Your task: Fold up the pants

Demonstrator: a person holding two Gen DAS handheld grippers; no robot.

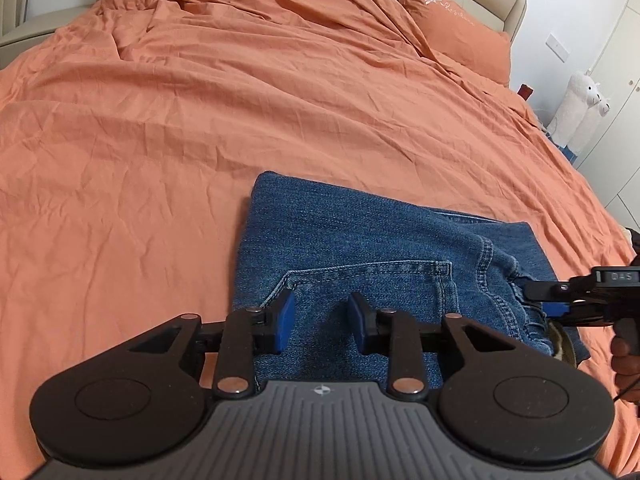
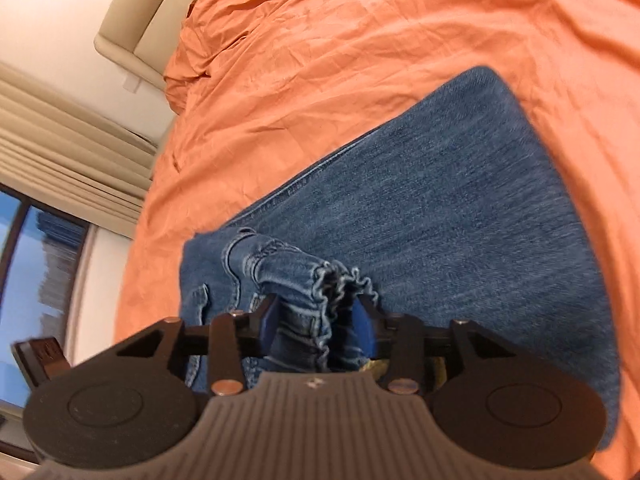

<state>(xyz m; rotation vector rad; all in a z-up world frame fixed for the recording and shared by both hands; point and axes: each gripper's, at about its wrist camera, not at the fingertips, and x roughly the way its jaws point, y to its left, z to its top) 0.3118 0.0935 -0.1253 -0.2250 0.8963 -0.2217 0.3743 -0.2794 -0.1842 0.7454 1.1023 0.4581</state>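
An orange bed [image 1: 200, 140] with a pillow [image 1: 452, 28] carries folded blue jeans [image 1: 360, 232]. Left claw [image 1: 321, 322] hovers spread; right claw [image 2: 316, 326] pinches their bunched hems.

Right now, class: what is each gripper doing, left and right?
Left gripper: open, hovering over the folded jeans, holding nothing.
Right gripper: closed on a bunched edge of the jeans.
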